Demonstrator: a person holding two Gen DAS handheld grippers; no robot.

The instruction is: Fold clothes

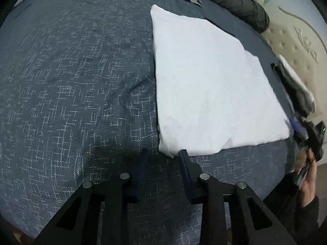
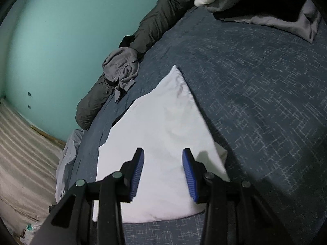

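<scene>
While the white garment [image 1: 212, 89] lies flat on the bed [image 1: 81, 81] as a folded rectangle, both the left claw [image 1: 163, 155] and right claw [image 2: 163, 155] are released, and a crumpled grey garment [image 2: 120, 67] remains unfolded.

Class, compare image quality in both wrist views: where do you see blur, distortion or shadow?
Left wrist view: fisheye bends the bedspread; the right gripper at the frame's edge is motion-smeared; the white garment looks sharp. Right wrist view: the right gripper casts a shadow on the garment; the wall curves.
</scene>
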